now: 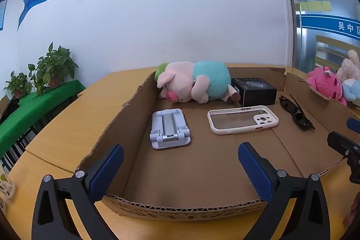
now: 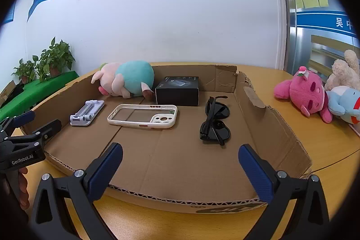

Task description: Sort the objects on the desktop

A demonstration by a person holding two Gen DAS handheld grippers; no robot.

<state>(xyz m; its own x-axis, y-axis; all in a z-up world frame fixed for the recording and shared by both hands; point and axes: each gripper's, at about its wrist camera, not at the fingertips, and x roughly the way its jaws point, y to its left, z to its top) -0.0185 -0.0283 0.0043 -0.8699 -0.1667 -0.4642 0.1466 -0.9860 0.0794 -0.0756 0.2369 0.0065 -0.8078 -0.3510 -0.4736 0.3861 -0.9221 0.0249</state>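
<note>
Shallow cardboard tray (image 2: pixel 270 125) on a wooden table (image 2: pixel 326 145). Its near half is bare floor, open from above and across the low near wall. The far half is occupied: phone stand (image 2: pixel 86 115) by the left wall, phone case (image 2: pixel 144 116) mid-floor, sunglasses (image 2: pixel 214 119) toward the right wall, plush pig (image 2: pixel 128 80) and black box (image 2: pixel 177 90) along the far wall.

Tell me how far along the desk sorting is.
Already in the box: pig, black carton, stand, phone case, sunglasses. In hand: nothing; left claw and right claw are open and empty. Possibly left: pink plush and two more toys outside the box.
</note>
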